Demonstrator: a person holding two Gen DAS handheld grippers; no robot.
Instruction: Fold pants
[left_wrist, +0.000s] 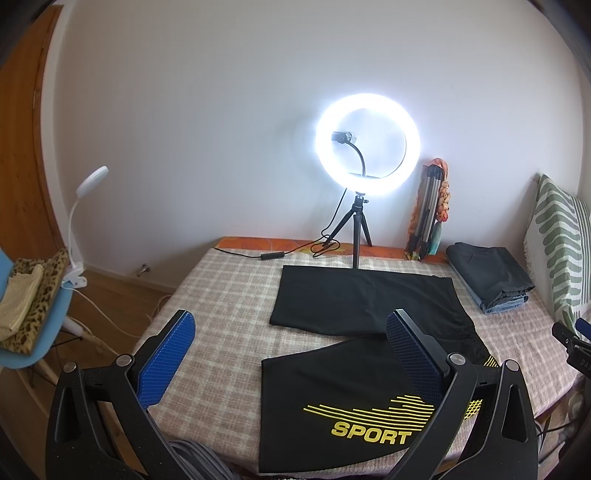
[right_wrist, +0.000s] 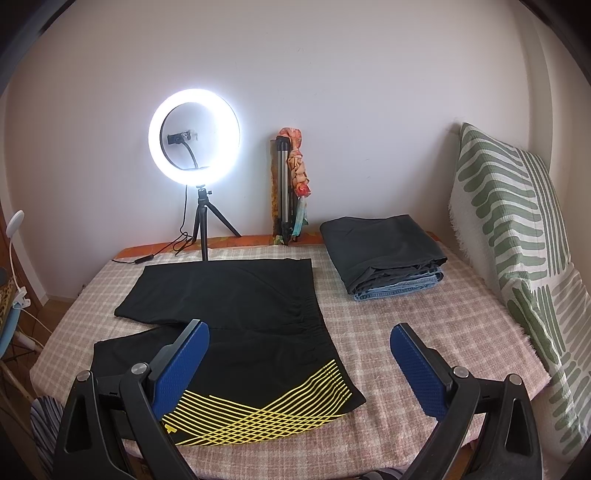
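We hold the left gripper (left_wrist: 291, 354) and right gripper (right_wrist: 299, 365) above the bed (right_wrist: 424, 332), jaws wide apart and empty. The pants (right_wrist: 240, 306) lie flat, legs splayed. Risk: pinching one fabric layer only, so the fold drags and bunches.

I see a plain white wall (right_wrist: 332, 74) behind a bed covered in a pink-and-cream checked cloth (right_wrist: 424, 325). A lit white ring light on a small black tripod (right_wrist: 194, 135) stands at the bed's far edge, its cable trailing left. A green-and-white patterned cushion (right_wrist: 509, 221) leans at the right. On my left, warm wooden flooring (left_wrist: 122, 295), a wooden door (left_wrist: 22, 166) and a light blue chair (left_wrist: 44, 325) carrying a clipped white gooseneck lamp (left_wrist: 88, 181).
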